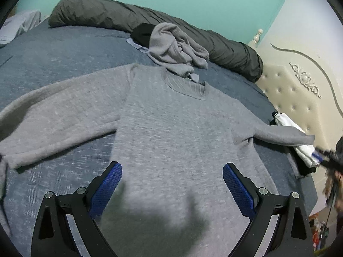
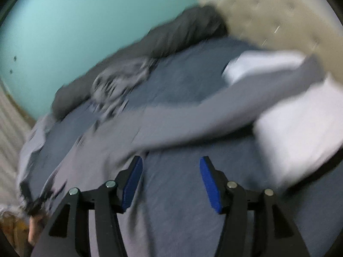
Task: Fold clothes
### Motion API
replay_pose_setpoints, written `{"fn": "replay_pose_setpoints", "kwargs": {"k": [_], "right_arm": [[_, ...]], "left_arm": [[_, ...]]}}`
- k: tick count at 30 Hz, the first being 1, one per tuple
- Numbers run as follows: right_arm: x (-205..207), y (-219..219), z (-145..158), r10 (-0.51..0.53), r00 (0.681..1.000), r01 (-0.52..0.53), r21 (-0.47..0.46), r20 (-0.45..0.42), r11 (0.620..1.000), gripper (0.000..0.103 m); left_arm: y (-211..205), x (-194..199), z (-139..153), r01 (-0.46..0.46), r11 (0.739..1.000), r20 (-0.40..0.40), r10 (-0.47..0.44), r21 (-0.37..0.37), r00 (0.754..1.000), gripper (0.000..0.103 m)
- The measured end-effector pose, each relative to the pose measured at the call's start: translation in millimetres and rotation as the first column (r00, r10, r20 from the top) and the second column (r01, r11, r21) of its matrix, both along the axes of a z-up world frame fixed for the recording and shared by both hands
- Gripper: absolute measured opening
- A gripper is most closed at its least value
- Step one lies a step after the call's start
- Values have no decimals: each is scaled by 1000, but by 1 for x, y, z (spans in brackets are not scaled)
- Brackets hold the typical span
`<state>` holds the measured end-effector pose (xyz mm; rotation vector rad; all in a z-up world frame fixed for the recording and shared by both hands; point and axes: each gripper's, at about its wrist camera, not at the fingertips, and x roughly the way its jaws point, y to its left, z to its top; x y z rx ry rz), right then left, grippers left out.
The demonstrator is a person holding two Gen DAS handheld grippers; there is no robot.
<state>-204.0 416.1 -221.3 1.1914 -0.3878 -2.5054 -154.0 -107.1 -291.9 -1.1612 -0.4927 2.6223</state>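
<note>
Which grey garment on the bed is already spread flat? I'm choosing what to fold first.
The grey sweater in front of the left claw, sleeves stretched out. The other grey garment is crumpled beyond its collar.

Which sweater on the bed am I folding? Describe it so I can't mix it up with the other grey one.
Start at the blue bedspread with the long dark grey rolled duvet along the teal wall. In the middle lies the light grey knit sweater, spread flat, sleeves out to both sides, ribbed neckline toward the duvet. Unlike it, the crumpled grey garment at its collar is bunched in a heap.
</note>
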Motion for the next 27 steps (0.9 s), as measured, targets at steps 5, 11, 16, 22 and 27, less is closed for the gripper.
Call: {"fn": "replay_pose_setpoints", "kwargs": {"k": [5, 11, 16, 22, 27], "right_arm": [[30, -44, -47, 133, 987, -136, 18, 93, 991, 57], [61, -81, -81, 256, 949, -269, 47, 183, 962, 57], [76, -98, -97, 301, 926, -327, 85, 228, 941, 57], [91, -101, -118, 299, 919, -330, 90, 257, 940, 57], [97, -99, -122, 300, 917, -333, 90, 261, 939, 57]], "left_arm": [[-18, 25, 7, -13, 1000, 5, 14, -22, 1000, 98], [-37, 52, 23, -33, 999, 12, 34, -14, 999, 98], [-46, 78, 34, -32, 999, 30, 34, -35, 999, 97], [-59, 100, 37, -35, 999, 65, 35, -6, 997, 98], [-64, 114, 31, -30, 1000, 102, 30, -2, 994, 97]]}}
